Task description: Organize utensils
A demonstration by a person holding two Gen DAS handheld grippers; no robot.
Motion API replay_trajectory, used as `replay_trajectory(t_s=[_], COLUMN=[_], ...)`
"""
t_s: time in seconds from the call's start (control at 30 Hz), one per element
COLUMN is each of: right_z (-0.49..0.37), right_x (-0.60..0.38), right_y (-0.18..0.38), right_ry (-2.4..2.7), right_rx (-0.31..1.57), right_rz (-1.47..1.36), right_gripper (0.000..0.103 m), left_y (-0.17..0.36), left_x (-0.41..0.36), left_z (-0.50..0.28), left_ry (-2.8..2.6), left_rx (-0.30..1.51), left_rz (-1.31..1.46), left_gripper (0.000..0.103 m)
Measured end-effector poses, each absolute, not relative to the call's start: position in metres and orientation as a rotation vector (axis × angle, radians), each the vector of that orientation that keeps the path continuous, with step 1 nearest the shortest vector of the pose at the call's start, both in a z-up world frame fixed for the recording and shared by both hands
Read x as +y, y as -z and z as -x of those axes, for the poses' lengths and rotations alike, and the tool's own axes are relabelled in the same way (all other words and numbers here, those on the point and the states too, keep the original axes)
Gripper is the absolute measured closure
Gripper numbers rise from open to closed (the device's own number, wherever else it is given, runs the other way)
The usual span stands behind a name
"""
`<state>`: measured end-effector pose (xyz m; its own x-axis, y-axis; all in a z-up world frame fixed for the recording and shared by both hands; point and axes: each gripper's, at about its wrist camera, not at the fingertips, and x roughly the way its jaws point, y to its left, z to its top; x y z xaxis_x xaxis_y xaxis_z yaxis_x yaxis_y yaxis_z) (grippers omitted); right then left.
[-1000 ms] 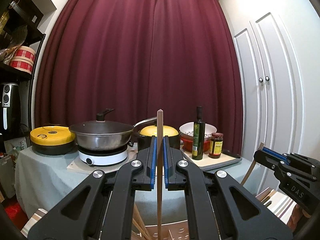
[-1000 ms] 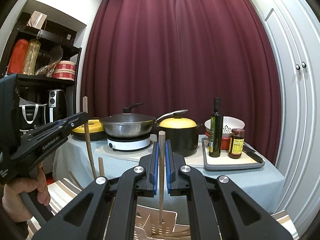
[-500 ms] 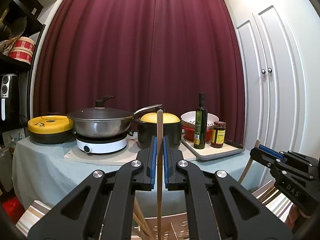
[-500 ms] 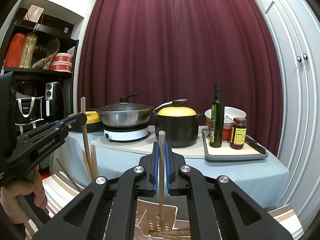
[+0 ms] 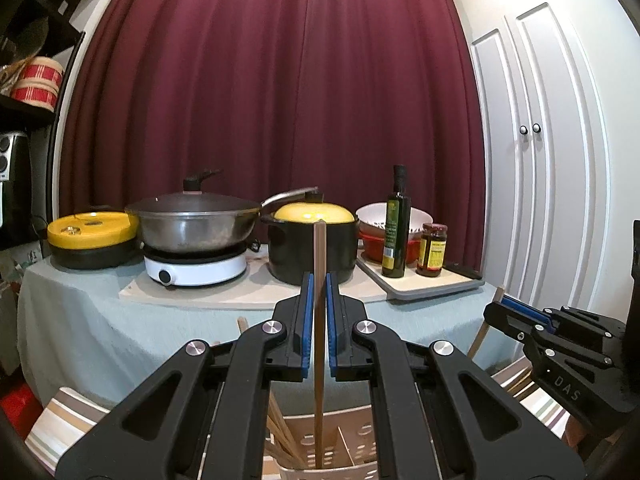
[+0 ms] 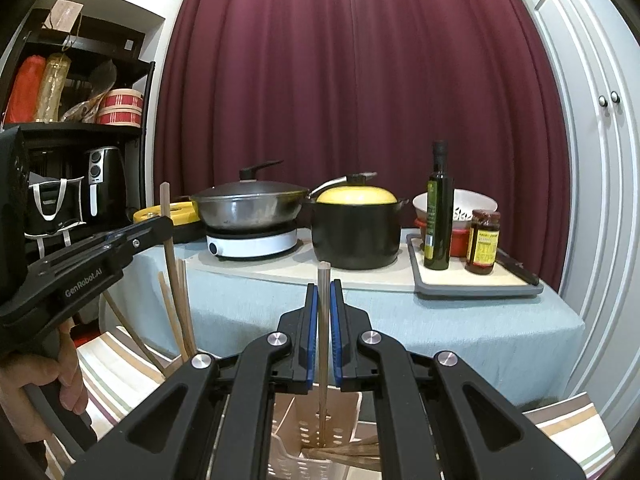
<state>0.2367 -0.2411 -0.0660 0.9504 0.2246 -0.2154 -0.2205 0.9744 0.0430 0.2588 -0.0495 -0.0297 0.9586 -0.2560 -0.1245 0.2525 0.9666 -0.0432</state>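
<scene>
- Left wrist view: the left gripper [image 5: 317, 320] sits at bottom centre of the frame, its blue pads standing a sliver off each side of a dark wooden chopstick [image 5: 319, 320] — whether they pinch it or have just let go cannot be told. The stick stands upright, its lower end inside the white perforated holder [image 5: 340, 446] at the bottom edge, likely so it can drop straight into a compartment.
- Other sticks [image 5: 276, 424] lean in the holder's left part, so the sorting seems well under way.
- Right wrist view: the right gripper [image 6: 323, 320] mirrors this at bottom centre, with a paler chopstick [image 6: 323, 320] upright between its pads and a narrow gap showing on either side; its grip too cannot be told. The tip reaches down into the white holder [image 6: 304, 432], where more sticks [image 6: 348, 452] lie flat at lower right.
- At the left of that frame the other tool shows side-on, held by a hand [image 6: 48, 376], its stick rising above the jaws.
- The cloth-covered table [image 6: 480, 320] behind carries a black pot with a yellow lid [image 6: 356, 228] and an oil bottle [image 6: 438, 216], well apart from the work.
</scene>
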Motion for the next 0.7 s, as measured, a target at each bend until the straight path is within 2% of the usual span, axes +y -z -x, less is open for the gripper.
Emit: replay_trajectory(t_s=[0.07, 0.1, 0.13, 0.33, 0.5, 0.6, 0.7], right_z=[-0.237, -0.236, -0.235, -0.229, -0.221, -0.216, -0.211], right_x=[-0.242, -0.242, -0.242, -0.241, -0.241, -0.244, -0.245], right_y=[0.068, 0.068, 0.069, 0.064, 0.057, 0.052, 0.049], right_ry=[-0.221, -0.217, -0.211, -0.192, -0.171, -0.161, -0.147], right_rx=[0.224, 0.221, 0.216, 0.195, 0.172, 0.166, 0.162], right_rz=[-0.028, -0.03, -0.033, -0.034, -0.035, -0.045, -0.051], right_gripper=[0.08, 0.07, 0.066, 0.048, 0.032, 0.025, 0.023], left_y=[0.031, 0.031, 0.031, 0.03, 0.026, 0.024, 0.023], left_x=[-0.048, -0.047, -0.046, -0.045, -0.042, -0.041, -0.039], left_z=[-0.26, -0.259, -0.259, -0.255, -0.248, -0.244, -0.238], left_ry=[0.255, 0.25, 0.248, 0.236, 0.212, 0.193, 0.174], left_rx=[0.137, 0.137, 0.135, 0.126, 0.116, 0.126, 0.143], left_rz=[0.036, 0.039, 0.041, 0.036, 0.044, 0.04, 0.031], left_gripper=[0.083, 0.071, 0.062, 0.035, 0.022, 0.013, 0.011])
